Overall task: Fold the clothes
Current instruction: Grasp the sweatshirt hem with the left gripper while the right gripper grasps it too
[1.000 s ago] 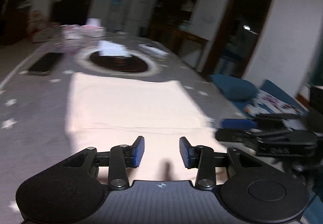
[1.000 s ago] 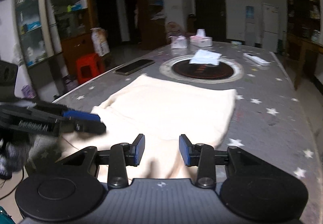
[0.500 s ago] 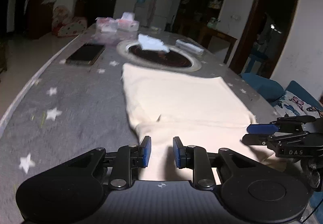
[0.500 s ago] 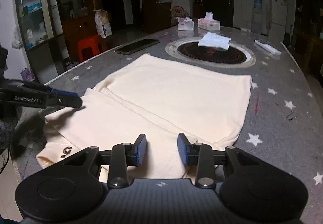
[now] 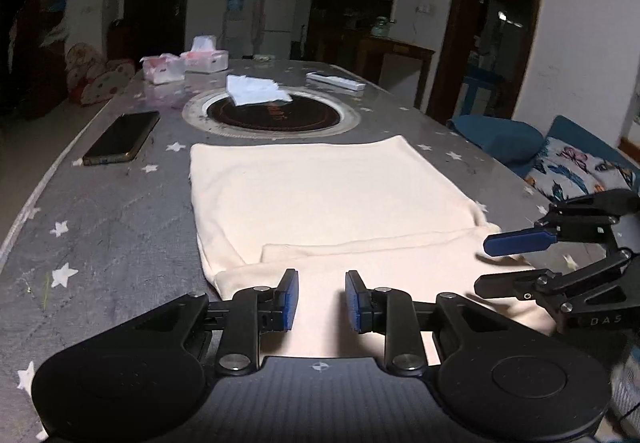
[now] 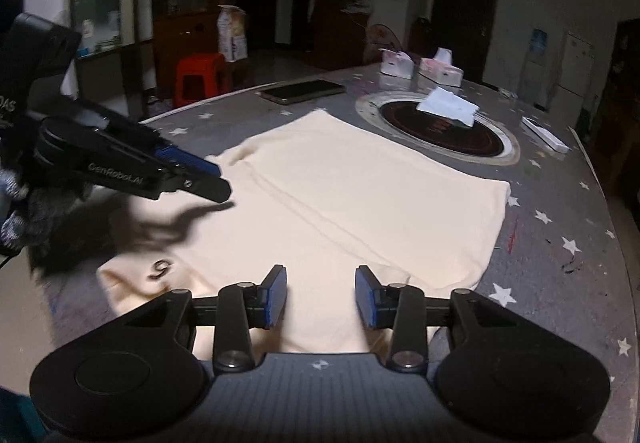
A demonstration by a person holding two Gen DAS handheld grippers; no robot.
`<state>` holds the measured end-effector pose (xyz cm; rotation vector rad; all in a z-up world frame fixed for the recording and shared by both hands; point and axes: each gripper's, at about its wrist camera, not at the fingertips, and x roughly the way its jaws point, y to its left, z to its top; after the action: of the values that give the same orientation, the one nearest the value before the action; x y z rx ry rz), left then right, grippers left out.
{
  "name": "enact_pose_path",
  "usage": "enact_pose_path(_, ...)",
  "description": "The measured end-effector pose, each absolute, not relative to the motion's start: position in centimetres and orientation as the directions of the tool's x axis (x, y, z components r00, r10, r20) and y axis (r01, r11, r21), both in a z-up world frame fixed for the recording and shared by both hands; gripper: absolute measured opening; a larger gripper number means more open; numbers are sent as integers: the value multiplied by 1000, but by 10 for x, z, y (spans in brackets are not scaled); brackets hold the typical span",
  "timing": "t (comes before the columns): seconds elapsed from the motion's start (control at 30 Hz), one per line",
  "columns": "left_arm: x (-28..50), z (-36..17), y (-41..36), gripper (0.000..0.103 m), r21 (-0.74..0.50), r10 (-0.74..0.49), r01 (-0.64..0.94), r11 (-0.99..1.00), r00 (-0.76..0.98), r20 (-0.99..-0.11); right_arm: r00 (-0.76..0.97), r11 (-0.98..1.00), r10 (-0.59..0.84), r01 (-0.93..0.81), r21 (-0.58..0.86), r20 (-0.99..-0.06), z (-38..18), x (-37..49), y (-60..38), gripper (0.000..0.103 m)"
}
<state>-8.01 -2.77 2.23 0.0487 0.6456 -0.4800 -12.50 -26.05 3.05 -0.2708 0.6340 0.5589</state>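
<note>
A cream garment (image 5: pixel 320 191) lies flat on the grey starred table (image 5: pixel 112 227), with a flap folded over its near part. A dark "6"-like mark (image 6: pixel 160 269) shows by its near left corner. My left gripper (image 5: pixel 322 301) hovers over the garment's near edge, open with a moderate gap and nothing between its fingers. My right gripper (image 6: pixel 322 297) stands open, wider, above the near right edge, also empty. Each appears in the other's view: the right gripper (image 5: pixel 504 263) at the garment's right corner, the left gripper (image 6: pixel 208 179) above its left side.
On the table beyond the garment are a dark phone (image 5: pixel 120 139), a round inset plate (image 5: pixel 272 115) with white paper (image 5: pixel 256 91) on it, tissue boxes (image 5: pixel 204 57) and a white remote (image 5: pixel 336 81). Blue cushions (image 5: pixel 500 137) lie right, a red stool (image 6: pixel 200 77) left.
The left gripper's jaws have narrowed compared with a second ago; the right jaws stayed wide. Both views have swung and drawn back, and more of the garment now shows.
</note>
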Motion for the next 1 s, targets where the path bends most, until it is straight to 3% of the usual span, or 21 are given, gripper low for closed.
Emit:
enact_pose_path(0.23, -111, 17, -43, 36, 9, -419, 529, 849, 682, -600, 672, 816, 389, -569, -103, -631, 23, -142, -263, 41)
enact_pose_path(0.6, -136, 25, -24, 38, 65, -382, 523, 850, 697, -606, 673, 815, 394, -570, -100, -626, 28, -153, -270, 44)
enact_pose_path(0.77, -160, 26, -21, 45, 180, -379, 581, 794, 703, -602, 662, 794, 384, -592, -135, -644, 32, -162, -274, 49)
enact_pose_path(1.0, -181, 19, -29, 47, 321, -396, 642, 696, 716, -575, 645, 755, 373, -629, -186, -667, 35, -176, -277, 56)
